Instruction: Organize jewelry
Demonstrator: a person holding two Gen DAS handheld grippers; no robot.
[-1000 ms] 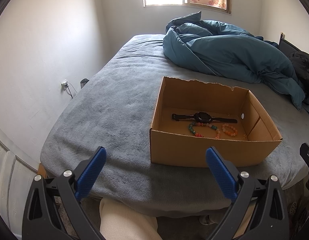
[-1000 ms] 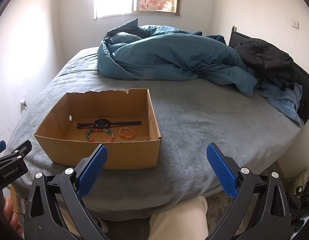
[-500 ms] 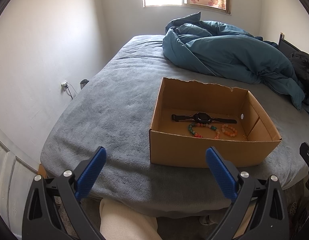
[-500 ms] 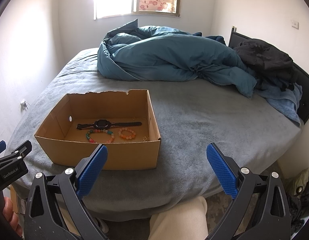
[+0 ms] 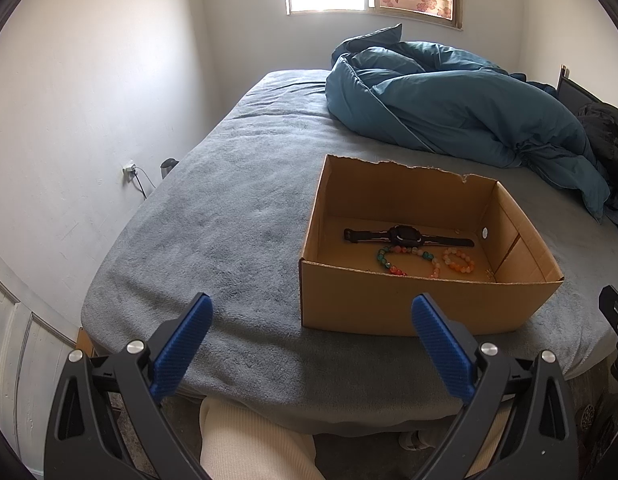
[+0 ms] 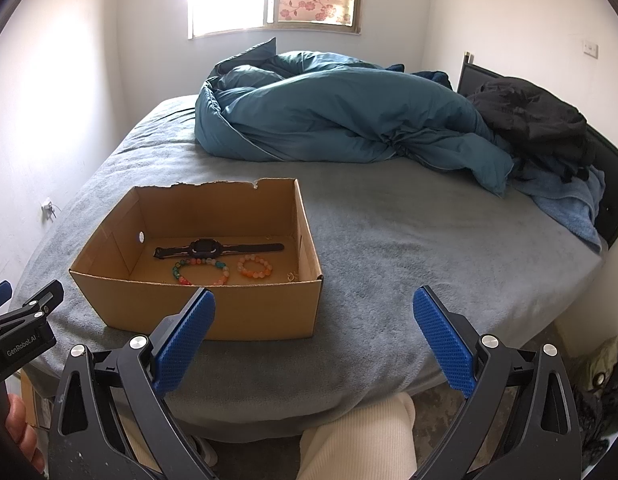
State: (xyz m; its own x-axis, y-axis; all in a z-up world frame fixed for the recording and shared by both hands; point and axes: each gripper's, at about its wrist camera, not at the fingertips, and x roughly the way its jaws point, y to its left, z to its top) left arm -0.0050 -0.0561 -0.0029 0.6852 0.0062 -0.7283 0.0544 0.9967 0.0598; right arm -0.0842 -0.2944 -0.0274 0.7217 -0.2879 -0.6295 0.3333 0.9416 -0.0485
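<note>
Where the jewelry lies — on the floor of the open cardboard box [image 6: 213,312] — a black watch [image 6: 207,248] stretches flat toward the far wall, with a multicoloured bead bracelet [image 6: 200,273] touching its near side and a smaller orange bead bracelet [image 6: 254,267] just beside that. All look light. The beaded loops are likely limp and prone to roll or slip; taking one across a single strand seems safest. The watch strap appears stiffer, best pinched near the case. The box sits near the bed [image 6: 409,240] edge. Left gripper [image 5: 309,336] and right gripper [image 6: 315,332] hover short of it — fingers spread wide, holding nothing.
</note>
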